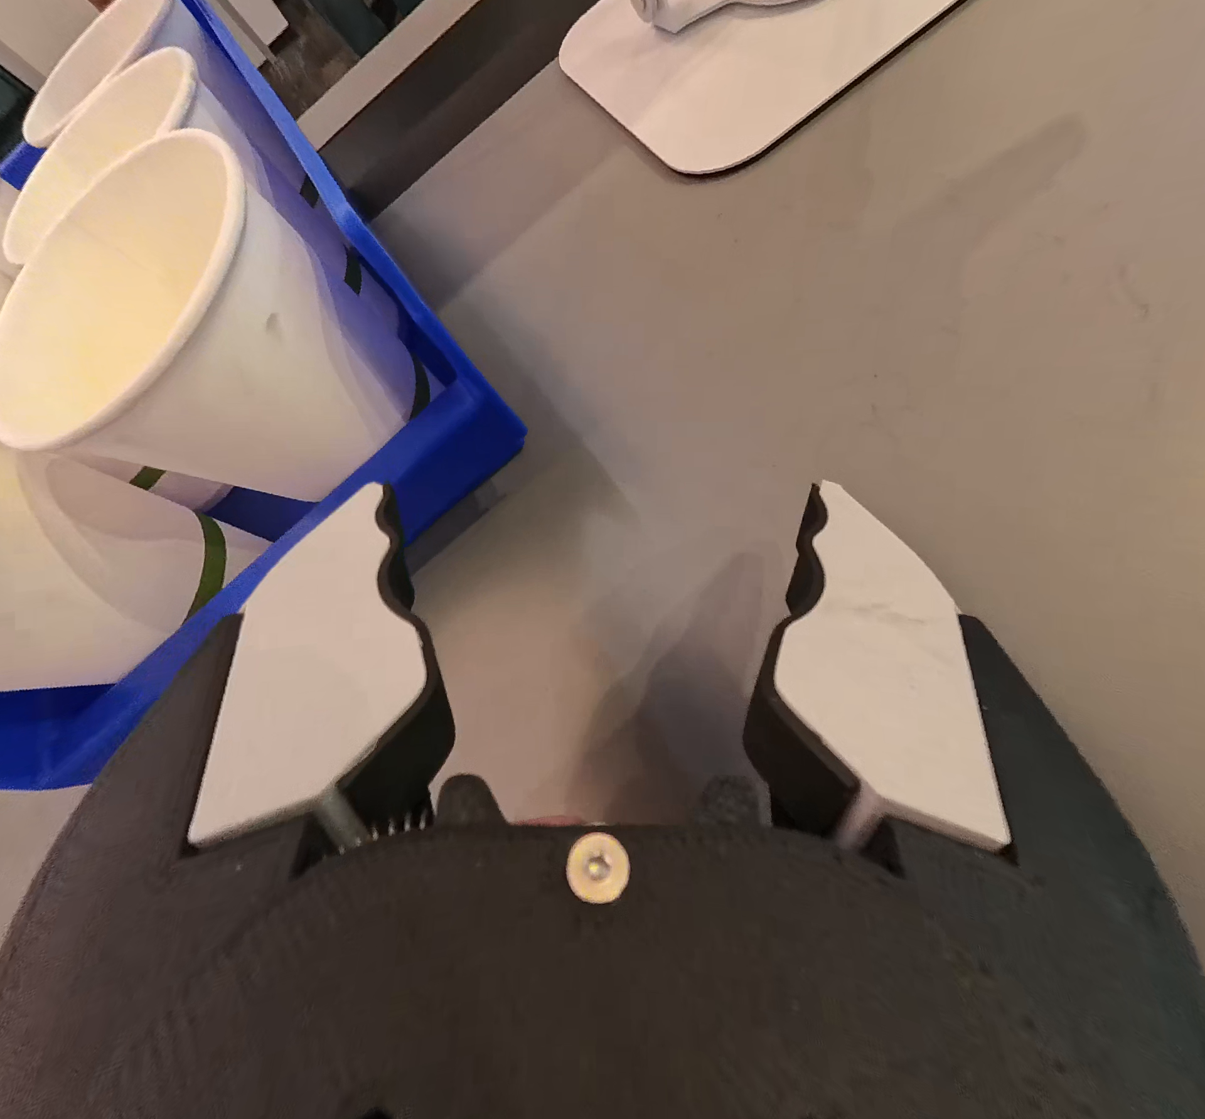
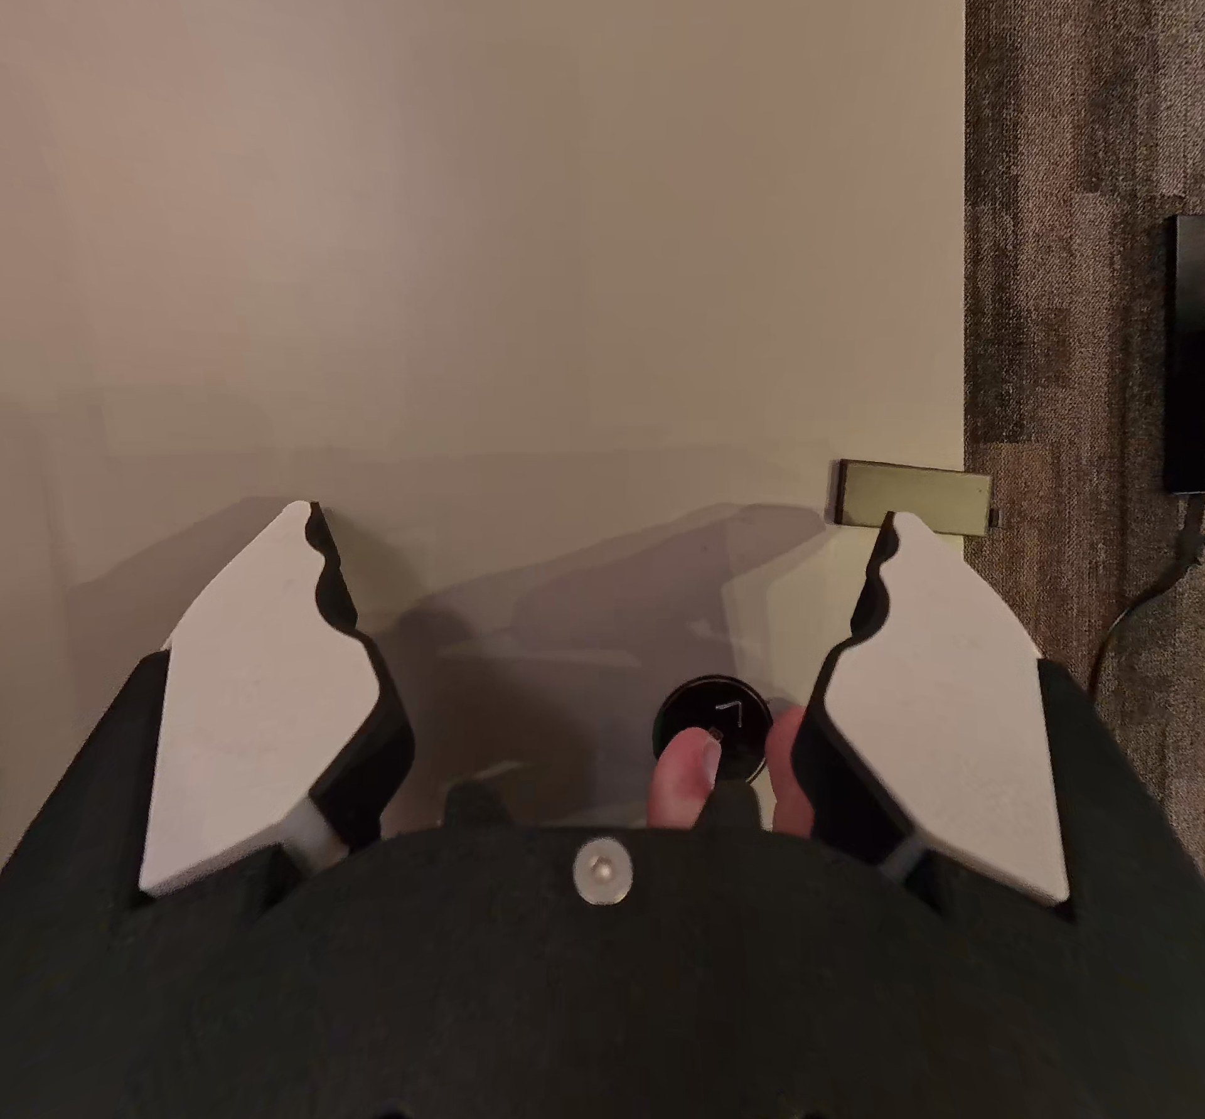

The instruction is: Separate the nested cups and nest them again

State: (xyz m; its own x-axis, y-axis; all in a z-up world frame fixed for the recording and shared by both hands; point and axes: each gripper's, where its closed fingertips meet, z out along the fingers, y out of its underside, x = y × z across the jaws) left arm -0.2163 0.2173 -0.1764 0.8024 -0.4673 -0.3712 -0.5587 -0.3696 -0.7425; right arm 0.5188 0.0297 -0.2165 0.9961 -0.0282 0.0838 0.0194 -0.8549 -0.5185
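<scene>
Open, bare left tool [image 1: 596, 501] beside blue tray [image 1: 450, 435] holding perhaps 3 cups [image 1: 163, 318].

the white paper cups [image 1: 124, 305] run off the left edge and hide much of the blue tray [image 1: 417, 370]. a black device [image 2: 1183, 357] on the carpet is cut by the right edge.

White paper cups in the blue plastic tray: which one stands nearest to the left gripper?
The largest-looking white paper cup, foremost of the row in the blue plastic tray, by the corner beside the open left gripper.
</scene>
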